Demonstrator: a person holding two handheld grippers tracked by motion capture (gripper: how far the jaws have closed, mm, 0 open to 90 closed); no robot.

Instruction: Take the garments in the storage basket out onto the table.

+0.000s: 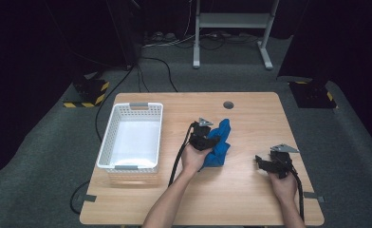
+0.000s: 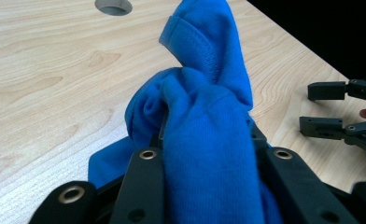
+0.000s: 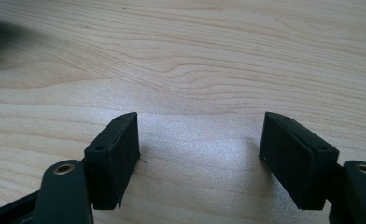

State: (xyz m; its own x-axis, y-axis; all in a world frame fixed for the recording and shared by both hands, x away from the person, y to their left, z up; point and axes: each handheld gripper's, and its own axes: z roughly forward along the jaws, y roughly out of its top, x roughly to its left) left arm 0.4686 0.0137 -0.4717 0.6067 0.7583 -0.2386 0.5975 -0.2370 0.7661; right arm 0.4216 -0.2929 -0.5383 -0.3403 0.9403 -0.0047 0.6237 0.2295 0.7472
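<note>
Your left gripper (image 1: 211, 138) is clenched on the blue cloth (image 2: 204, 126) at mid-table (image 1: 250, 199) — the grip looks bunched, perhaps loose, so it may slip free. Your right gripper (image 3: 200, 156) rests released.

Right gripper (image 3: 200, 156) hovers low over the wooden table (image 3: 209, 60) — jaws wide apart; nothing between them.

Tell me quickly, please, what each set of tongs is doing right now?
Left tongs: closed on the blue cloth.
Right tongs: open, holding nothing, above the bare table.
</note>
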